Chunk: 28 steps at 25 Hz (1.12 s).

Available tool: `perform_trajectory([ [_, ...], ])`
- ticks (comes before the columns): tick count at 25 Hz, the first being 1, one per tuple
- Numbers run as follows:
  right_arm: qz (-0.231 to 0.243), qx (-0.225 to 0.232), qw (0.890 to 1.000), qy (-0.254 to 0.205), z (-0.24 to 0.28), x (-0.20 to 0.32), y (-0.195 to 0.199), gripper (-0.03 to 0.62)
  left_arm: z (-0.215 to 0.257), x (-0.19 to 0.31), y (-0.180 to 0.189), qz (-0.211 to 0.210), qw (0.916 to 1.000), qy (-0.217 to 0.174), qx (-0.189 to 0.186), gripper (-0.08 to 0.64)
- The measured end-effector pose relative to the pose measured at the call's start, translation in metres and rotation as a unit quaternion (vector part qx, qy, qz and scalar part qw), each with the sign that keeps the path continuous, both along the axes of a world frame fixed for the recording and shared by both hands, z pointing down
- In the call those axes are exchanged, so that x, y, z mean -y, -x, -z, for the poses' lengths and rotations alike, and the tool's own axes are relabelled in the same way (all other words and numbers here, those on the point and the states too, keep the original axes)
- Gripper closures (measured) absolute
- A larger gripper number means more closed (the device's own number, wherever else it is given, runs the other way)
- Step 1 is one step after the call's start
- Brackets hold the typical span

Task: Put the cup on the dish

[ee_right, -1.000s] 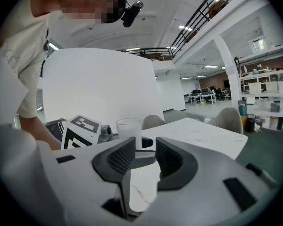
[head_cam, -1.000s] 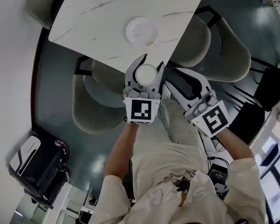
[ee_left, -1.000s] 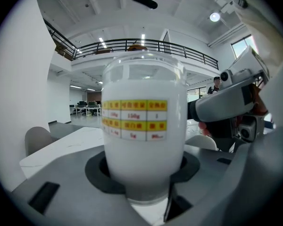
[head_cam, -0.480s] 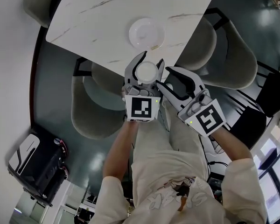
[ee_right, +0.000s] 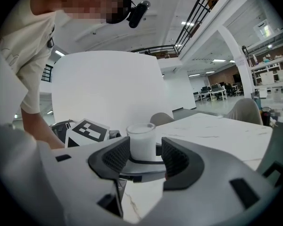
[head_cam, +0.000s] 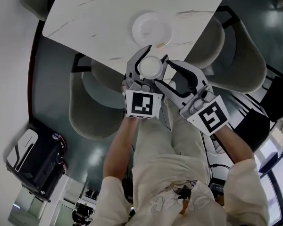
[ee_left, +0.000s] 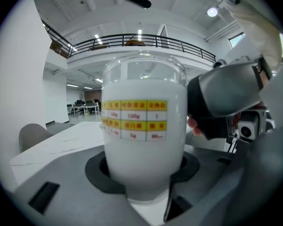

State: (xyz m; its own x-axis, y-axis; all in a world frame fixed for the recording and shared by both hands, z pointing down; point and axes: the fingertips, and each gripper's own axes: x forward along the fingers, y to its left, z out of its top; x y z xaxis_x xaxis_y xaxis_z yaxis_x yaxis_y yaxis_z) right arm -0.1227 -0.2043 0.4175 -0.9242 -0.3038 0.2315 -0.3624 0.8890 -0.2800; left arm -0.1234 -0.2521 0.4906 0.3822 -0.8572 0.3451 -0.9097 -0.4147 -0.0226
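A white cup with a yellow label stands upright in my left gripper, which is shut on its lower body. It hangs over the near edge of the table, just short of the white dish, which lies on the marble top with nothing in it. My right gripper is close on the cup's right with its jaws opening. Nothing is between them; in the right gripper view the cup shows through the gap beyond the right gripper.
The white marble table has grey padded chairs around it; one stands under my grippers and another at the right. A black case sits on the dark floor at lower left.
Both grippers have moved forward toward the table edge and the dish, the cup carried along. The right gripper's jaws have spread wider and drawn up beside the cup.
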Motion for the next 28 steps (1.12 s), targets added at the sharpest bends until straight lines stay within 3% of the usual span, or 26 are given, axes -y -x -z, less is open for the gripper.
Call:
perform_trajectory([
  [12, 0.059, -0.001, 0.998, -0.007, -0.019, 0.0, 0.02, 0.364, -0.023, -0.005, -0.014, -0.039, 0.9991, 0.012, -0.001, 0.35],
  [20, 0.043, 0.004, 0.999, 0.0, -0.032, 0.011, 0.019, 0.364, -0.043, 0.0, -0.012, -0.062, 0.9967, 0.032, 0.042, 0.347],
  [22, 0.04, 0.004, 0.999, -0.005, -0.033, 0.012, 0.019, 0.364, -0.055, -0.004, -0.008, -0.057, 0.996, 0.046, 0.051, 0.33],
  [24, 0.035, -0.005, 0.999, -0.012, -0.037, 0.015, 0.017, 0.364, -0.066, -0.008, 0.001, -0.039, 0.9962, 0.064, 0.046, 0.252],
  [28, 0.021, -0.026, 0.999, -0.019, -0.054, 0.031, 0.013, 0.364, -0.075, -0.014, 0.013, -0.016, 0.9961, 0.074, 0.045, 0.252],
])
